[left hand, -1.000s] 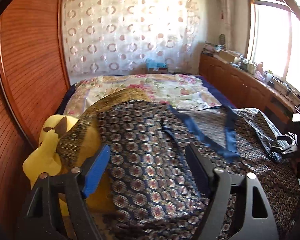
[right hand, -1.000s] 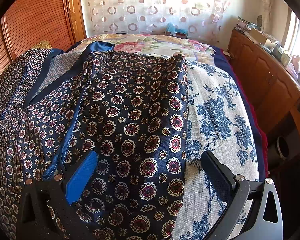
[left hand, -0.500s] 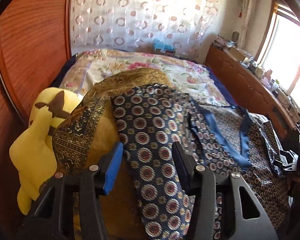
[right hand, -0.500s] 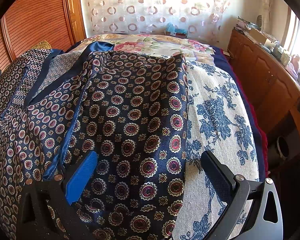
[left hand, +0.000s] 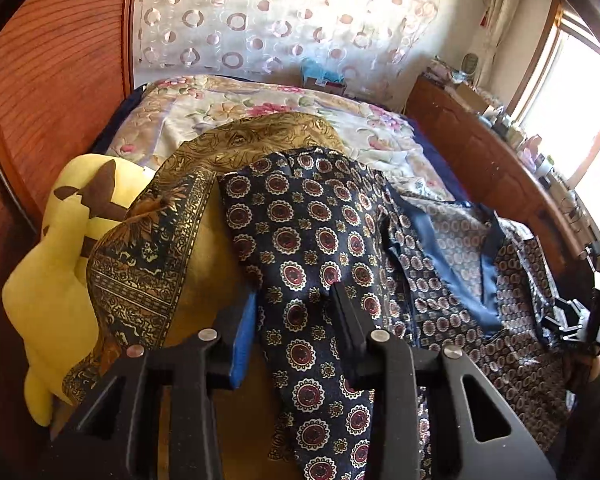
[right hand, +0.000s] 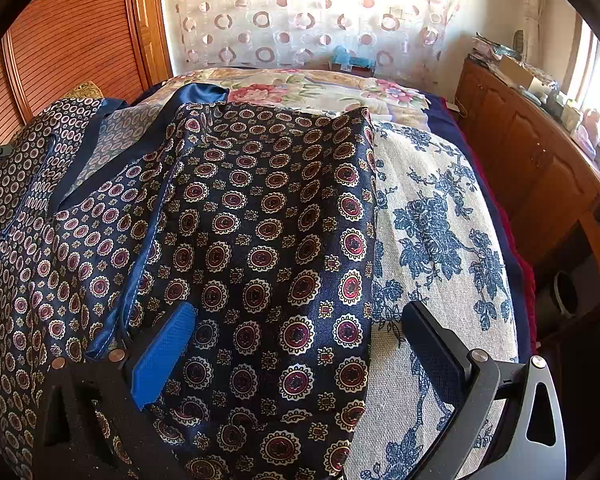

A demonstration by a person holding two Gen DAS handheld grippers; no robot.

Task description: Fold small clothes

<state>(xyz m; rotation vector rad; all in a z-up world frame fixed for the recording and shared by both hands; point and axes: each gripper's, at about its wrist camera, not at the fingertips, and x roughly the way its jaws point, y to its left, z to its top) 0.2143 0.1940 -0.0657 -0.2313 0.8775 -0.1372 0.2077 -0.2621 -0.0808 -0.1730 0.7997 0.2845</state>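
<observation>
the left gripper [left hand: 296, 320] has its fingers pinched on the sleeve of the patterned shirt [left hand: 300, 248], which runs straight ahead between them. the right gripper [right hand: 296, 344] is spread wide, grasping nothing, above the other sleeve on the bed [right hand: 440, 208].

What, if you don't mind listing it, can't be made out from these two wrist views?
- Left wrist view: whether the left tongs actually pinch the navy medallion-print silky garment; the cloth covers the gap between the fingers.
- Left wrist view: the yellow plush toy is partly hidden by the gold patterned scarf.
- Right wrist view: the garment's near hem is cut off by the bottom edge, behind the open right tongs.
- Both views: the clutter on the wooden sideboard is too small to tell.
</observation>
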